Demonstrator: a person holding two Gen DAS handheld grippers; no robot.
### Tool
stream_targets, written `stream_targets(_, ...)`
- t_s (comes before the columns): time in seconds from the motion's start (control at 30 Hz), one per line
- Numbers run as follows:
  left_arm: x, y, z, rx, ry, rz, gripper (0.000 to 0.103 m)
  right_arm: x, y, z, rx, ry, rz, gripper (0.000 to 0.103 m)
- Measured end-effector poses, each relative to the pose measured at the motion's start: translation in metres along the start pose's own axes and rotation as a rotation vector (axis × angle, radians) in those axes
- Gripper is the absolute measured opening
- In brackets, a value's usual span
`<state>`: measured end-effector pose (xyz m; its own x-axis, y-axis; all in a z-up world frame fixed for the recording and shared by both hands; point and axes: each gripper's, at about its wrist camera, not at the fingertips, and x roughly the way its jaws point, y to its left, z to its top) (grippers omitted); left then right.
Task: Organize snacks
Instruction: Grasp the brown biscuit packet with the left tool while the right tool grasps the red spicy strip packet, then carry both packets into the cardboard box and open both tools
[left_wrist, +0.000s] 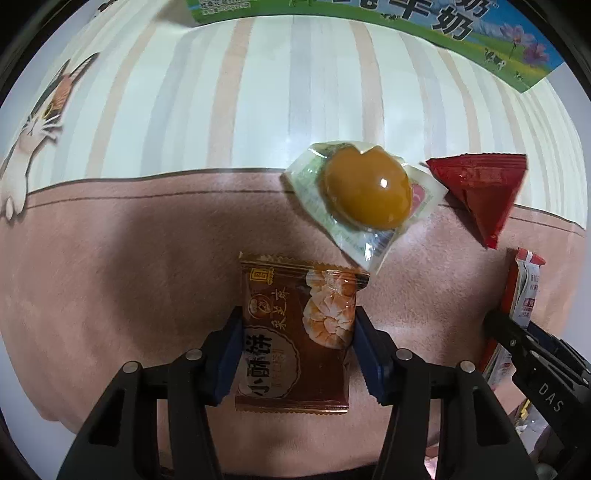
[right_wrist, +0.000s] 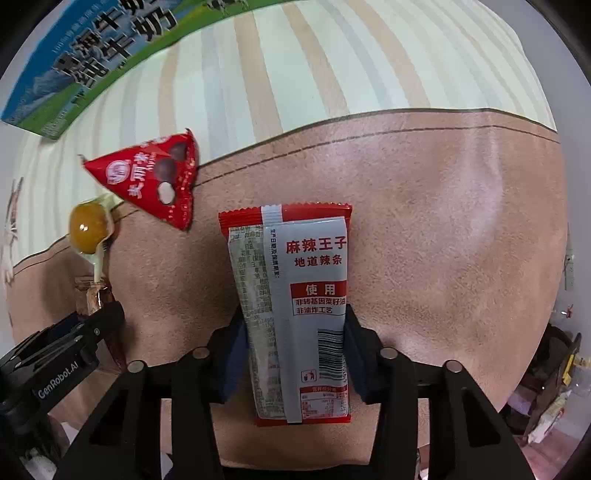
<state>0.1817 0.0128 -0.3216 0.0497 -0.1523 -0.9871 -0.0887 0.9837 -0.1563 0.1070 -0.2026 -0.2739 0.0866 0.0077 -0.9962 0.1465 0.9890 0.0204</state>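
Note:
A brown pastry packet (left_wrist: 291, 354) lies on the pink mat (left_wrist: 110, 277), and my left gripper (left_wrist: 295, 317) is shut on its two long edges, blue pads pressing in. In the right wrist view a red and grey spicy-strip packet (right_wrist: 306, 266) lies lengthwise between the pads of my right gripper (right_wrist: 293, 317), which is shut on it. Both grippers point down at the mat. Beyond them lie a vacuum-packed braised egg (left_wrist: 367, 192) and a red triangular snack packet (left_wrist: 480, 188). The right gripper (left_wrist: 517, 332) shows at the left view's right edge.
A green and blue milk carton box (left_wrist: 443, 26) stands at the far edge, on the striped part of the mat. A cat picture (left_wrist: 44, 110) is printed at far left. Clutter lies off the mat at the right (right_wrist: 554, 387). The mat's edge curves close on both sides.

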Motion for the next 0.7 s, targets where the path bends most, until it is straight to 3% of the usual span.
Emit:
stream_targets(0.13, -0.017, 0.004, -0.005, 0.005, -0.009, -0.007, 0.053, -0.016, -0.001, -0.008, -0.005, -0.026, 0.052, 0.047)
stream_targets(0.43, -0.088, 0.038, -0.008, -0.049, -0.081, -0.100, 0.053, -0.076, 0.006, -0.014, -0.035, -0.056, 0.235, 0.047)
stream_targets(0.7, -0.173, 0.038, 0.048, -0.048, -0.243, -0.198, 0.053, -0.156, 0.042, 0.040, -0.099, -0.158, 0.379, 0.047)
